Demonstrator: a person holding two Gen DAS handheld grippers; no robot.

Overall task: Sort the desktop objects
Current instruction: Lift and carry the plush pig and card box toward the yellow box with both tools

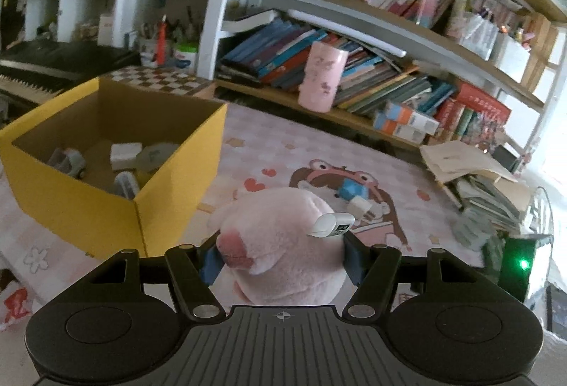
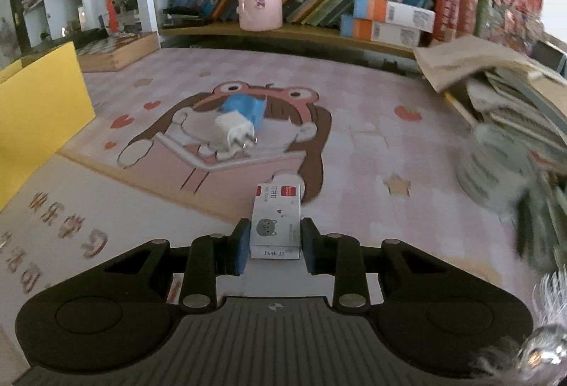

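Plush toy [image 1: 280, 244] clamped in tilted-down left hand-held gripper [image 1: 280, 260].

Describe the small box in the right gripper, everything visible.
The small box is white cardboard with a red logo patch, a grey cat face and small print on top, plus print on its near end. It lies flat, lengthwise away from the camera, clamped by both blue fingers of the right gripper, above the pink desk mat.

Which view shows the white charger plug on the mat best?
The right wrist view: the white charger plug lies unobstructed against the blue block, prongs visible. In the left wrist view it is small, blurred and partly hidden behind the pink plush toy.
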